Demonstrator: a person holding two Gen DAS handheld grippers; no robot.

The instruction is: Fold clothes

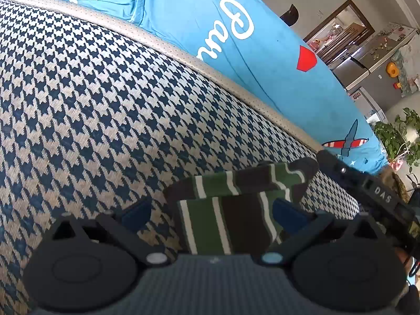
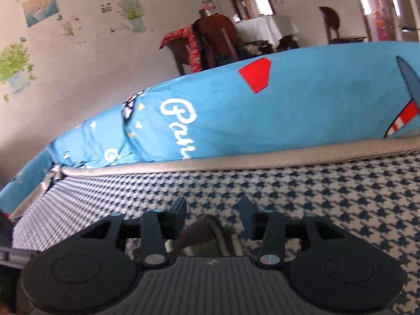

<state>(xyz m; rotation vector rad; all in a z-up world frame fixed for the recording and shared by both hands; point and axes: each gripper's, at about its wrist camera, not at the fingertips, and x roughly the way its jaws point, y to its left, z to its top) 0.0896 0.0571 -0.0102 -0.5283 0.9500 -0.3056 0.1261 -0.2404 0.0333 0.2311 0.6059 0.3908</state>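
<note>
Scene: one small striped garment (image 1: 231, 210), green, dark and white, lies folded on a houndstooth cushion (image 1: 105, 99), with a blue printed cover (image 1: 236, 52) bulging behind the cushion's beige piped edge

Left tongs (image 1: 212, 210): spread wide, a blue pad on either side of the garment; the right-hand pad sits at the cloth's edge, the left-hand pad is apart from it, and no pinch is visible

Right tongs (image 2: 214, 210): parted, fingers standing clear on both sides of a raised fold of the same garment (image 2: 207, 233), seen close and blurred; nothing is clamped

Where the cloth is: on the cushion, directly under and between both tools, its upper layer doubled back over the lower one

Step in hand, as judged: a fold appears just laid, both tools free of the fabric

Risk one: the top layer looks loose and humped, so it may spring open once nothing holds it down

Risk two: a pad so close to the edge could snag the cloth on withdrawal and drag the fold askew

Risk three: the soft, sloped-looking cushion gives little support, so a press to flatten the fold may shift the whole piece

Count: one garment, one patterned cushion, one blue cover, two tools with two pads each; beyond, two wooden chairs (image 2: 218, 39) and one white-draped tabletop (image 2: 265, 26)
</note>
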